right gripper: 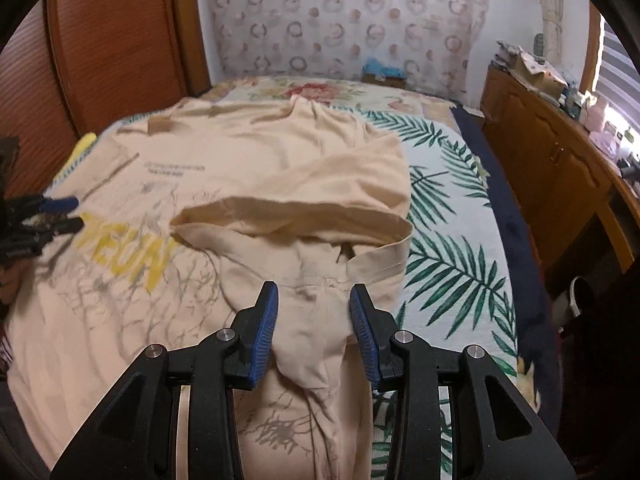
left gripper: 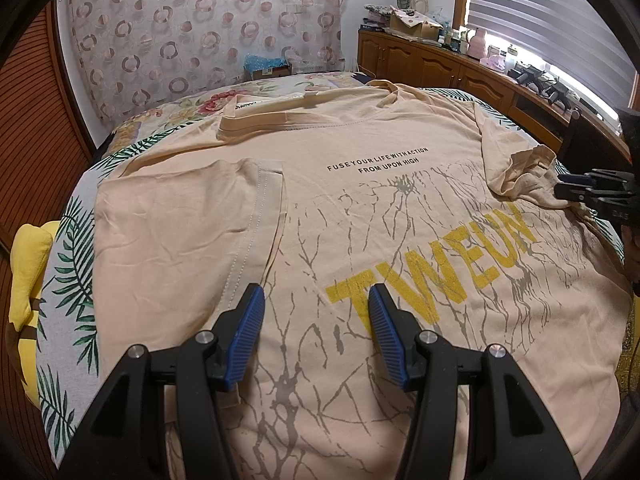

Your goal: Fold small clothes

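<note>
You've got a bed [left gripper: 72, 240] carrying everything here, covered in a sheet with green palm leaves near you and pink flowers toward the top of the frame. Lying straight on it is a peach T-shirt [left gripper: 360, 208] — it takes up most of the middle of the left wrist view, yellow "TWEUN" lettering facing up. Its left-of-frame sleeve is folded inward; the sleeve at right is bunched. In the right wrist view you can see bare sheet right of the shirt. A yellow cushion [left gripper: 28, 280] sits at the bed's left edge — whether it touches the sheet, can't tell.
</note>
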Tool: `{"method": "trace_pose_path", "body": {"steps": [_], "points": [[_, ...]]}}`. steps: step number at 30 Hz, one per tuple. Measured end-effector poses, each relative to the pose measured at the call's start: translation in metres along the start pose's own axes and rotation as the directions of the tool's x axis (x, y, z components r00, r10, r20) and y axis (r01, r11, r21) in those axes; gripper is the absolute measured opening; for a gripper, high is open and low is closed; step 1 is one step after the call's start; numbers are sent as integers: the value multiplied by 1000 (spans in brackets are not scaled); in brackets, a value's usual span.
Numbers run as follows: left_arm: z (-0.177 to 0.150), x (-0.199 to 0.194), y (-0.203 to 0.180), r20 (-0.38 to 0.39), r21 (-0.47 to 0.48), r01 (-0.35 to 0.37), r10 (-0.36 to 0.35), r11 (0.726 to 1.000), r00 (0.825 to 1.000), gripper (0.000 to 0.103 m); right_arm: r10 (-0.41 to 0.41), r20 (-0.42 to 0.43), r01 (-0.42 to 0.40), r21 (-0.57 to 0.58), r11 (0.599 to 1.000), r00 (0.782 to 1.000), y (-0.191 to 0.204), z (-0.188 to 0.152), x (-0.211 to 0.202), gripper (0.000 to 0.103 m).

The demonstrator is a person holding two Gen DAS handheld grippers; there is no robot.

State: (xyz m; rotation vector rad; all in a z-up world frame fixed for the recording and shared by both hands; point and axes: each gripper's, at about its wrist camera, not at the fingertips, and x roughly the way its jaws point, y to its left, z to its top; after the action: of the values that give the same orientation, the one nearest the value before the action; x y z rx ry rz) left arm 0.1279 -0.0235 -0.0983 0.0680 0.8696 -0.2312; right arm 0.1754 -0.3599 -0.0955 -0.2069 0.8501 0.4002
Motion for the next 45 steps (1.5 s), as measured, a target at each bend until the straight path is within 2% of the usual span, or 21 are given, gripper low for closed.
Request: {"method": "trace_pose_path", "body": {"steps": [3, 5, 8, 14, 19, 21, 24, 28, 32, 35, 37, 40, 45], "points": [[0, 0, 0, 0, 0, 0, 0, 1000, 1000, 54, -10, -9, 10, 2, 1000, 1000, -1, 0, 7, 13], [0, 0, 0, 0, 0, 0, 0, 1000, 1000, 54, 14, 21, -14, 2, 1000, 1000, -1, -1, 1, 6], [0, 0, 0, 0, 0, 0, 0, 1000, 1000, 54, 40, 74, -40, -3, 999, 996, 2, -2, -16, 5], [0, 0, 0, 0, 0, 0, 0, 1000, 1000, 54, 100, 79, -98, -34, 995, 992, 15, -9, -32, 5], [0, 0, 0, 0, 0, 0, 0, 1000, 1000, 54, 98, 70, -93, -62, 994, 993, 30, -18, -36, 8], [0, 0, 0, 0, 0, -1, 1, 1000, 1000, 54, 99, 77, -95, -54, 994, 992, 30, -21, -39, 19], [2, -4, 0, 22, -13, -2, 3, 1000, 1000, 54, 54, 106, -50, -38, 998, 993, 26, -23, -46, 28], [21, -20, -10, 86, -22, 109, -107, 994, 991, 53, 6, 145, -6, -4, 1000, 989, 8, -27, -59, 34], [48, -24, -44, 108, 72, 187, -194, 980, 975, 48, -36, 118, 32, 38, 999, 992, -10, -36, -57, 34], [67, -16, -75, 84, 137, 256, -269, 957, 959, 41, -59, 84, 54, 54, 997, 995, -18, -46, -49, 34], [77, -5, -97, 53, 181, 287, -301, 941, 952, 35, -70, 69, 65, 69, 996, 995, -21, -50, -44, 34], [86, 9, -121, 10, 216, 327, -337, 920, 941, 32, -71, 54, 66, 84, 994, 996, -22, -56, -38, 34], [96, 32, -143, -27, 259, 313, -317, 914, 948, 28, -82, 67, 75, 97, 992, 994, -20, -66, -35, 35]]}}
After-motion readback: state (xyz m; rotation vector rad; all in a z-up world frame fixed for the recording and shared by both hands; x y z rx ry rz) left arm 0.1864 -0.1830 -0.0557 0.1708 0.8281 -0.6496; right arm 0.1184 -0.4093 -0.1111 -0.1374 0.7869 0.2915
